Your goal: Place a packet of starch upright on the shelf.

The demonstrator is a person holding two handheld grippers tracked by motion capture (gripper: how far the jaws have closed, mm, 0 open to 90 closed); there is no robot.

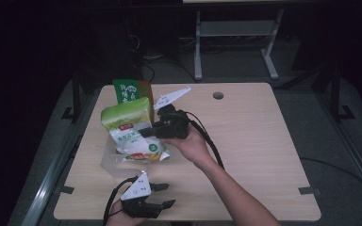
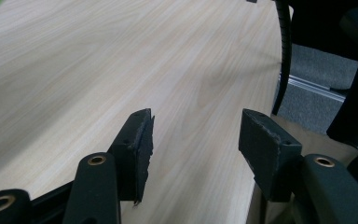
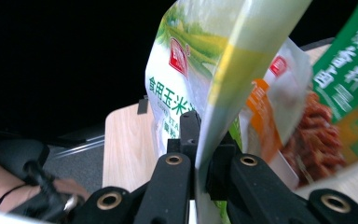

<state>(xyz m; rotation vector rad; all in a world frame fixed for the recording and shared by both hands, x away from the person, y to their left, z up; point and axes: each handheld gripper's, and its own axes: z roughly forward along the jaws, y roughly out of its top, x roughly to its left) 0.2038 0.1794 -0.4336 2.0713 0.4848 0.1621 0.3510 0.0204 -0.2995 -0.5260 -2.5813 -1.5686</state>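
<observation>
We have the right tool (image 1: 147, 132) pinching the soft, light corn starch pouch (image 1: 126, 117) by its thin edge, near the desk's (image 1: 254, 141) left edge; left tool (image 1: 166, 195) spread, empty

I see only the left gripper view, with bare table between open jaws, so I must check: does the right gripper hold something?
Observer: Yes. The right gripper is shut on the edge of a green and white corn starch bag.
Operator: Is something lying near that bag?
Observer: A white and orange pouch lies on the table at the bag's near side.
Operator: And behind it?
Observer: A green packet with white writing stands by the table's far edge.
</observation>
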